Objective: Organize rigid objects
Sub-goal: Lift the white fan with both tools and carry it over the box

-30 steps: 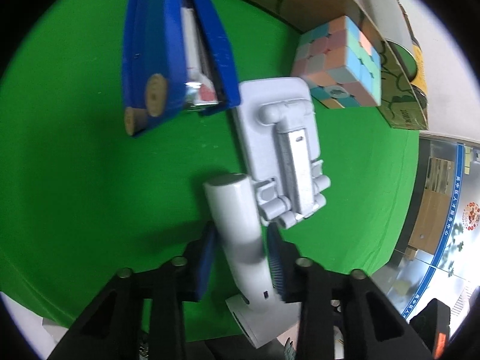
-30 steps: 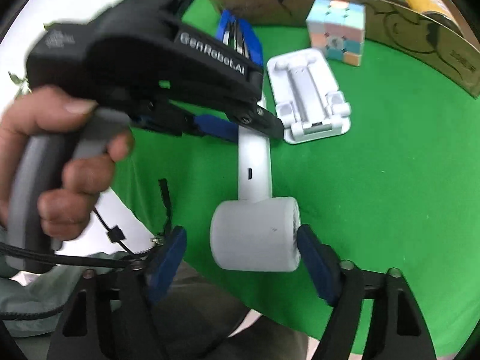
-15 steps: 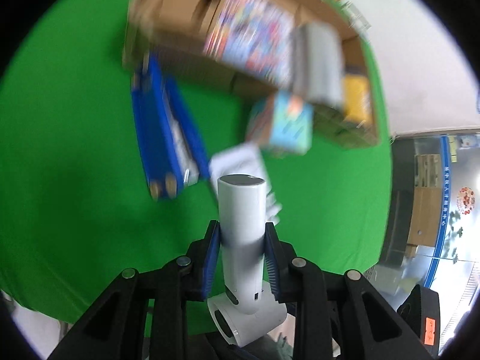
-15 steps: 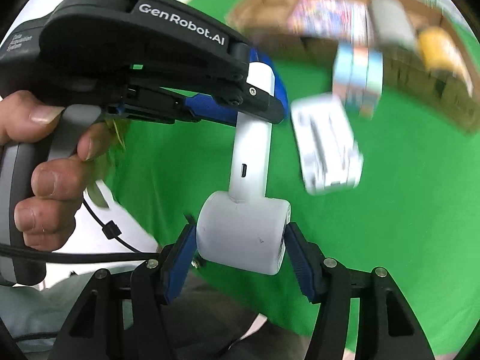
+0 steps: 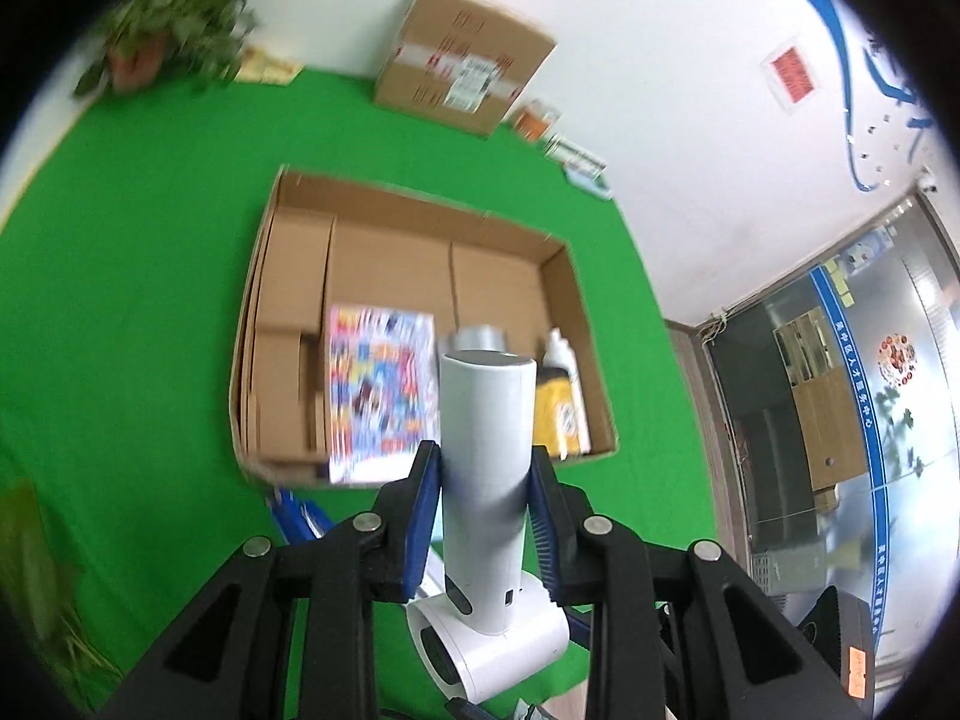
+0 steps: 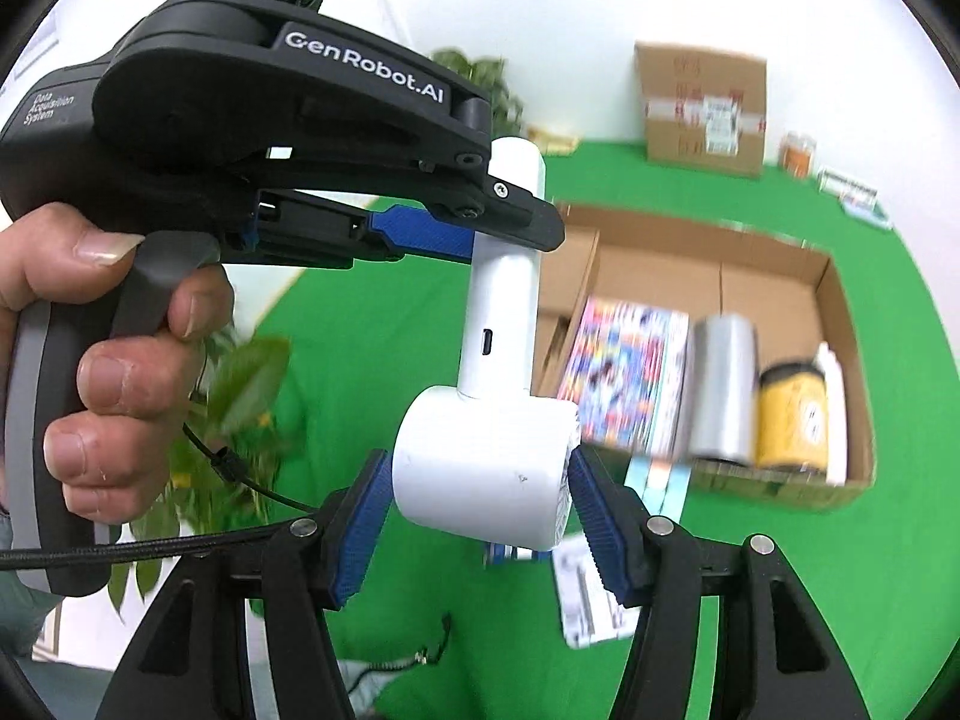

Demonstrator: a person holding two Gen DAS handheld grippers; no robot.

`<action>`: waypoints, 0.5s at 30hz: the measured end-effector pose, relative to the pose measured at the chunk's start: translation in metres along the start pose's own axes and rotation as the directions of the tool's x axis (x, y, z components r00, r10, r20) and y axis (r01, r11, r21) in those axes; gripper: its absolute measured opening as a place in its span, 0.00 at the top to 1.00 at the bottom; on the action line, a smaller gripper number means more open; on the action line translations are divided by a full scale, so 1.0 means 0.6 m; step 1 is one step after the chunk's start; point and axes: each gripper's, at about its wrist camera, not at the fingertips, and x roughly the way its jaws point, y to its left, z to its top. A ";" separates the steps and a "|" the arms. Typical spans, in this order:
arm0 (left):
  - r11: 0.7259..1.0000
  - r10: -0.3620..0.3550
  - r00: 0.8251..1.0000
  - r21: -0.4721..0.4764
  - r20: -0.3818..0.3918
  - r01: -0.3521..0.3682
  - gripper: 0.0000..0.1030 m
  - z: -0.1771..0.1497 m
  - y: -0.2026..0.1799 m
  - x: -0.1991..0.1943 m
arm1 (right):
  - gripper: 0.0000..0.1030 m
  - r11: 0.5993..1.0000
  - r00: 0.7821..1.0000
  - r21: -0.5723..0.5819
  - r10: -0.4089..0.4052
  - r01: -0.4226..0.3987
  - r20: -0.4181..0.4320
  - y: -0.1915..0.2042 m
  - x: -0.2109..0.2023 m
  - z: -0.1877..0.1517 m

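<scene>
Both grippers hold one white T-shaped device, lifted above the green cloth. My left gripper [image 5: 485, 489] is shut on its cylindrical handle [image 5: 486, 456]; the same gripper [image 6: 480, 222] shows in the right wrist view. My right gripper [image 6: 480, 498] is shut on the device's round head [image 6: 486, 474]. Beyond stands an open cardboard box [image 5: 558, 276] holding a colourful book [image 5: 378, 384], a silver cylinder [image 6: 720, 384] and a yellow bottle [image 6: 792, 414].
A sealed cardboard box [image 5: 462, 69] stands by the far wall, a potted plant [image 5: 174, 12] at the far left. Below the device lie a blue object [image 5: 294, 516] and a white flat piece [image 6: 588, 600] on the green cloth [image 5: 132, 228].
The device has been lifted off the cloth and tilted upright. My right gripper closed on its head. Both views swung up toward the open box and wall.
</scene>
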 end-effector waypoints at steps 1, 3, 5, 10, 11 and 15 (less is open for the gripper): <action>1.000 -0.002 1.000 0.006 0.003 0.002 0.74 0.003 -0.010 0.008 | 0.44 1.000 1.000 0.002 -0.003 0.003 0.014 0.001 -0.001 0.015; 1.000 -0.005 1.000 0.013 0.004 0.005 0.74 0.018 -0.012 0.012 | 0.44 1.000 1.000 0.001 -0.009 0.009 0.024 0.000 0.000 0.033; 1.000 -0.003 1.000 0.018 0.001 0.003 0.74 0.031 -0.013 0.021 | 0.44 1.000 1.000 0.007 -0.010 0.010 0.025 -0.005 0.008 0.049; 1.000 0.006 1.000 0.024 -0.026 -0.005 0.74 0.057 -0.010 0.048 | 0.44 0.999 1.000 0.037 -0.005 0.005 0.011 -0.022 0.018 0.075; 1.000 0.009 0.999 0.026 -0.031 -0.008 0.74 0.059 -0.008 0.052 | 0.44 0.999 1.000 0.043 -0.002 0.002 0.007 -0.027 0.026 0.079; 0.999 0.021 0.998 0.026 -0.058 -0.020 0.74 0.084 0.003 0.077 | 0.44 0.998 1.000 0.069 0.016 -0.014 -0.019 -0.050 0.061 0.099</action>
